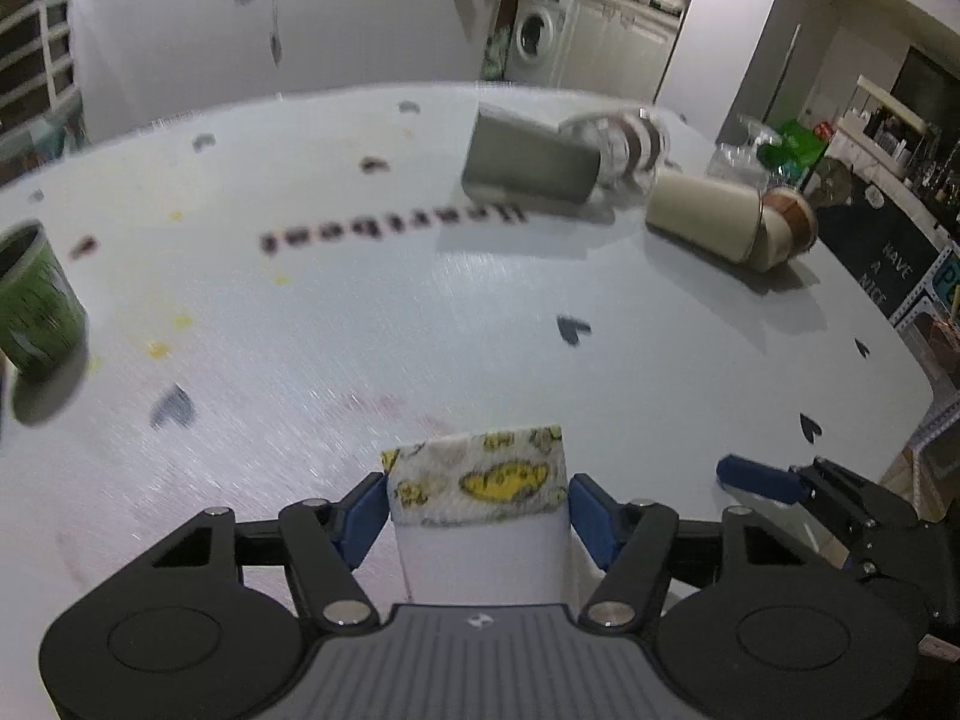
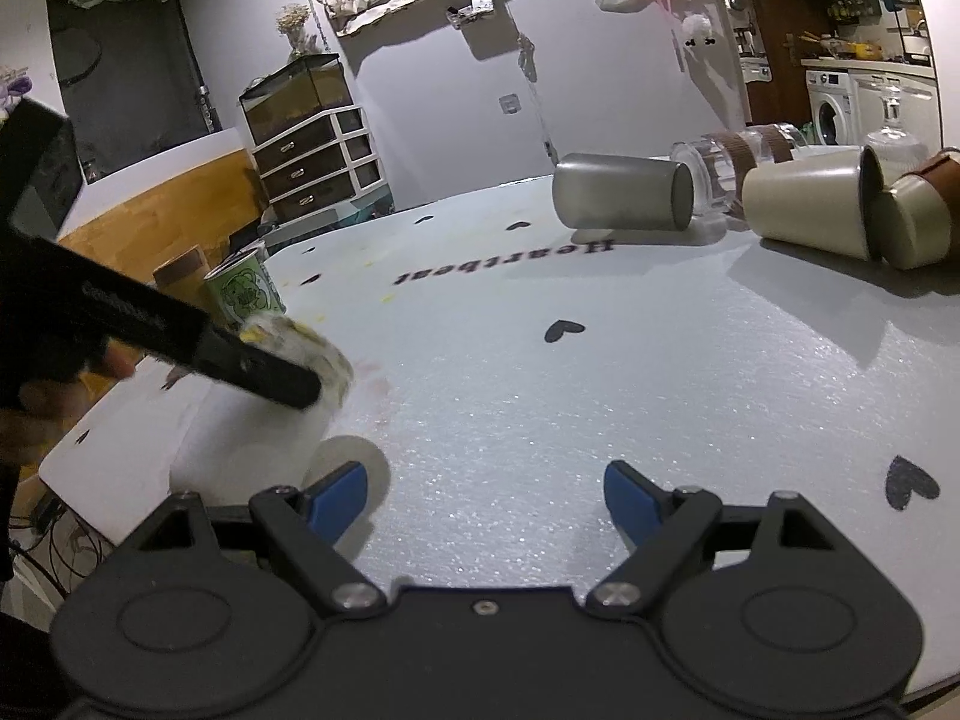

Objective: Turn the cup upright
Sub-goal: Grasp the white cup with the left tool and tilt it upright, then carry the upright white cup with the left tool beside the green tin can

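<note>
My left gripper (image 1: 477, 504) is shut on a white cup (image 1: 477, 492) with a yellow patterned band, held just above the table's near edge. In the right wrist view the same cup (image 2: 282, 420) stands at the left with the left gripper's black finger (image 2: 264, 369) across its band. My right gripper (image 2: 486, 495) is open and empty above the table front; its blue finger (image 1: 759, 477) shows at the right in the left wrist view.
A green cup (image 1: 39, 300) (image 2: 243, 294) stands upright at the left. A grey cup (image 1: 528, 159) (image 2: 624, 192), a clear glass (image 2: 714, 171) and two cream cups (image 1: 708, 213) (image 2: 810, 210) lie on their sides at the far right of the white table (image 2: 600, 390).
</note>
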